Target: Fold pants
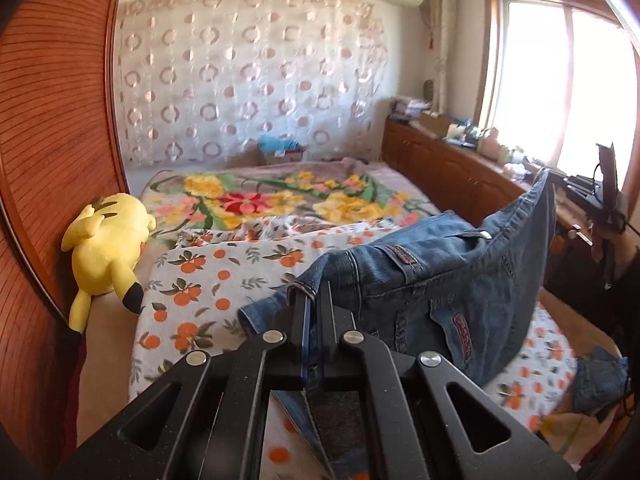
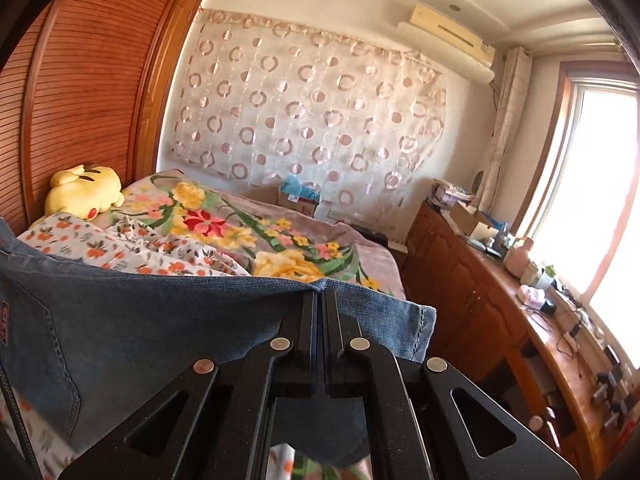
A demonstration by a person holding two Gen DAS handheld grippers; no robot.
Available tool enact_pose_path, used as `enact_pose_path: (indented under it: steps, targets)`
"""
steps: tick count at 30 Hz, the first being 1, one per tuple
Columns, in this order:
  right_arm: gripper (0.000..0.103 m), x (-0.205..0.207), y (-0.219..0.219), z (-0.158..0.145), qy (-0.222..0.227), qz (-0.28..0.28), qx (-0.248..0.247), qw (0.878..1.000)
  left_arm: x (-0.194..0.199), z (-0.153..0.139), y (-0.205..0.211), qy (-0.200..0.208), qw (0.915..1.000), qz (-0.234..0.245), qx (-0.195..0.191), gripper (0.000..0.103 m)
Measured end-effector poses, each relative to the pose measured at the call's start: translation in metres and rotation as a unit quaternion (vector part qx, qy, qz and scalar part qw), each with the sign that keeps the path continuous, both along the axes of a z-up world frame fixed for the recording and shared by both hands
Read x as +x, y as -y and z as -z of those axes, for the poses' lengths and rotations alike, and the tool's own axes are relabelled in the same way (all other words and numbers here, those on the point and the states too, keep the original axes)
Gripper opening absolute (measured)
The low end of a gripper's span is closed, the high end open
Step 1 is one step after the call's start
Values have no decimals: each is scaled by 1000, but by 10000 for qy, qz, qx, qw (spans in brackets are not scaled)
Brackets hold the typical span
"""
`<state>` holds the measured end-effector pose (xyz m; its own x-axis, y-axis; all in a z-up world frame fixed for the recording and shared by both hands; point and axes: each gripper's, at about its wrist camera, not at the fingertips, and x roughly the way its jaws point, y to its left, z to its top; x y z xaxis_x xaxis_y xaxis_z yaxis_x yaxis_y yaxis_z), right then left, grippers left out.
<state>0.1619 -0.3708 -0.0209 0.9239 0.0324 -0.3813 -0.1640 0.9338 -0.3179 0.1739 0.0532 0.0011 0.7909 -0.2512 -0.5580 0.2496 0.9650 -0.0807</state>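
Denim is pinched in both closed tools: the left hand-held gripper is clamped on one edge of the pants, the right hand-held gripper on another edge. Between them the garment is stretched sideways, raised above the bed, its long axis running hand to hand; neither is judged nearer.
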Motion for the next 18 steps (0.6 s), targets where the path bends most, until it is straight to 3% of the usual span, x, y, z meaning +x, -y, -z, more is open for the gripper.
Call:
enact_pose_path:
  steps: [8, 18]
  targets:
    - [2, 85, -31, 41, -585, -91, -295, 9978, 74, 39, -9, -571, 9981, -178, 163, 3]
    - [2, 182, -61, 94, -1280, 16, -507, 9905, 118, 83, -20, -1083, 9935, -349, 16, 3]
